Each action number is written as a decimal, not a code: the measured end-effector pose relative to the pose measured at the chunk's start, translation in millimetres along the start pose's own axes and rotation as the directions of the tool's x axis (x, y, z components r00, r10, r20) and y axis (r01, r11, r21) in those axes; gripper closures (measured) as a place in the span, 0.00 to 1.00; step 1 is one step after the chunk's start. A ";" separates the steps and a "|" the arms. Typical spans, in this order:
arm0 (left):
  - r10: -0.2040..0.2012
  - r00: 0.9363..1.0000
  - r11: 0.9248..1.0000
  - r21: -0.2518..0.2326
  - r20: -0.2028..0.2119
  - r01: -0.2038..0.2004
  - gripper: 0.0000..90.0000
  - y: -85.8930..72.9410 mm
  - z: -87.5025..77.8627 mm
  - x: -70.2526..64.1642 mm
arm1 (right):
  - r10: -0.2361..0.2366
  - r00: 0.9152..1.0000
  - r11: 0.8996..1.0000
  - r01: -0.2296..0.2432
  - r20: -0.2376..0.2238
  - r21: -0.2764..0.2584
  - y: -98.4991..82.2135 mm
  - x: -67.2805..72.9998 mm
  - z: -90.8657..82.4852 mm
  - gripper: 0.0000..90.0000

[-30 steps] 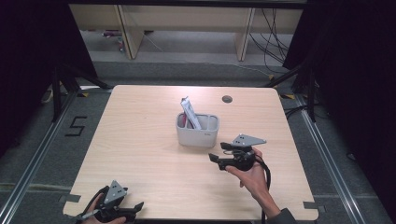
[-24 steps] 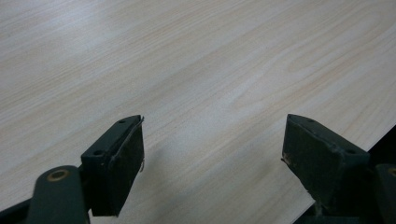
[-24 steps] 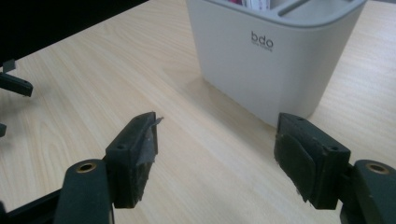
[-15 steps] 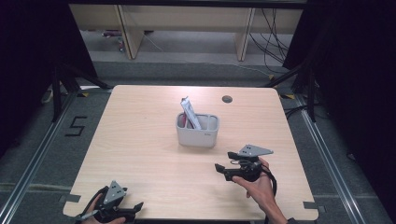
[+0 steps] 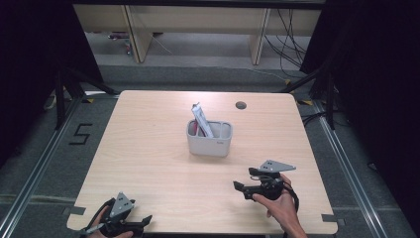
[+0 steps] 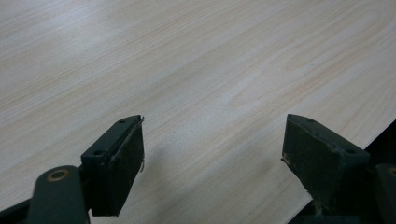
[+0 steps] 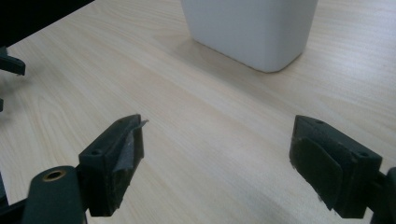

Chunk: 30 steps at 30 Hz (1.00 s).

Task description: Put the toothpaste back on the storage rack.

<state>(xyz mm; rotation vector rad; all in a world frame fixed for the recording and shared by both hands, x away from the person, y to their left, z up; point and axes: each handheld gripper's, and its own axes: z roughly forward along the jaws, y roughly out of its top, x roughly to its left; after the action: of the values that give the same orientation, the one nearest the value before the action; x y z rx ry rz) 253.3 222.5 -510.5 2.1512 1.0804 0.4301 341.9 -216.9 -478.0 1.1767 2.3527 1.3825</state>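
Note:
A pale grey bin (image 5: pixel 209 139) stands in the middle of the wooden table (image 5: pixel 148 148), with a white tube (image 5: pixel 202 119) leaning out of it. My right gripper (image 5: pixel 242 187) hovers low over the table in front of and to the right of the bin, pointing left. Its jaws have just been opening and stand open with nothing between them. In the right gripper view the gripper (image 7: pixel 219 144) looks over bare wood toward the bin (image 7: pixel 252 28). My left gripper (image 5: pixel 143 220) rests at the near left edge, open, over bare wood (image 6: pixel 215 140).
A round cable hole (image 5: pixel 241 105) sits in the table's far right part. The table's near edge runs just under both hands. Wooden shelf legs (image 5: pixel 136 34) and cables (image 5: pixel 289 39) lie on the floor beyond the far edge.
My right gripper has drawn back from the bin toward the near edge and sunk a little, its jaws spreading wider. The left gripper has stayed put.

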 end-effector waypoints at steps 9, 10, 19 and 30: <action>0.003 1.000 1.000 0.004 0.005 -0.003 0.22 -0.3 -0.8 0.1 | 0.022 1.000 1.000 -0.022 -0.009 0.020 -11.3 4.0 -6.0 0.20; 0.003 1.000 1.000 0.008 0.003 -0.003 0.22 -0.1 -1.0 0.0 | -0.011 1.000 1.000 0.011 -0.018 0.019 -11.8 1.6 -6.3 0.20; -0.001 1.000 1.000 0.005 0.004 0.001 0.22 -0.8 -1.1 -0.3 | -0.023 0.999 1.000 0.023 -0.022 0.013 -18.5 4.4 -13.9 0.20; -0.002 1.000 1.000 0.017 0.005 0.002 0.22 -1.1 -1.7 0.1 | -0.054 0.998 0.997 0.055 -0.016 0.056 -26.2 12.0 -18.0 0.19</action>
<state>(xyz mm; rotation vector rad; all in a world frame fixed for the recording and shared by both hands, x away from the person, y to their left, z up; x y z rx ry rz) 251.8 223.8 -510.0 2.1643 1.0870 0.4157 310.5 -227.3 -486.1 1.1118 2.4297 1.3206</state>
